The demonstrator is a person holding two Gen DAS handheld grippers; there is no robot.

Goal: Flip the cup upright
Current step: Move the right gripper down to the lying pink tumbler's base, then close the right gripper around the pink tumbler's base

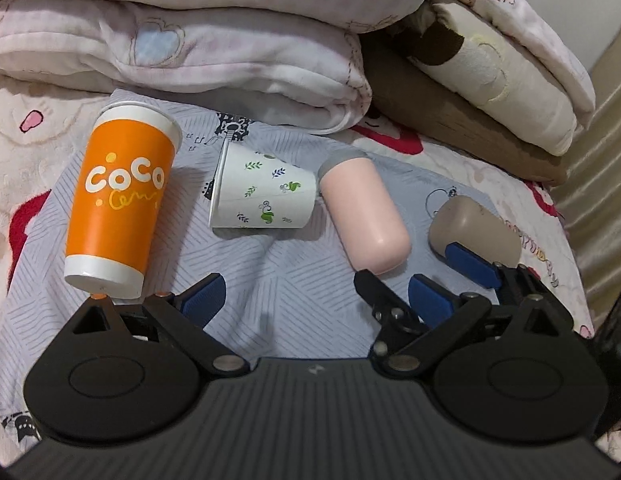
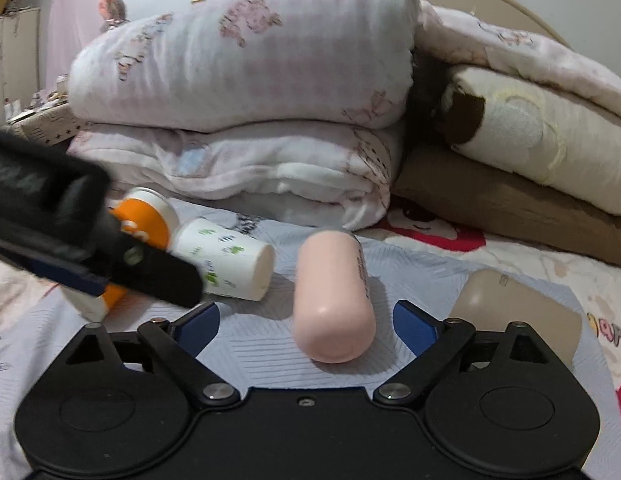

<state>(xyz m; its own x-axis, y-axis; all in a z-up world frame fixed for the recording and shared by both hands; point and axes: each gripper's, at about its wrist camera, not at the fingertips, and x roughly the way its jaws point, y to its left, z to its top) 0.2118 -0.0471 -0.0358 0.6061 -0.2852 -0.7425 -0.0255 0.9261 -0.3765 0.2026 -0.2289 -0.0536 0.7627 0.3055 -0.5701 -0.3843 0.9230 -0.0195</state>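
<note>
Several cups lie on their sides on a pale blue cloth (image 1: 294, 280): an orange "CoCo" cup (image 1: 118, 196), a white paper cup with leaf print (image 1: 264, 194), a pink tumbler (image 1: 364, 216) and a beige cup (image 1: 474, 232). My left gripper (image 1: 314, 296) is open, just in front of the gap between the paper cup and the tumbler. My right gripper (image 2: 306, 320) is open, its blue pads either side of the pink tumbler's base (image 2: 334, 320). In the right wrist view the paper cup (image 2: 226, 258), orange cup (image 2: 144, 224) and beige cup (image 2: 522, 312) also show. The right gripper also shows in the left wrist view (image 1: 454, 280).
Folded pink-and-white quilts (image 1: 198, 48) and a brown and cream blanket stack (image 1: 490, 92) wall off the back of the bed. The left gripper's black body (image 2: 70, 240) crosses the left side of the right wrist view, hiding part of the orange cup.
</note>
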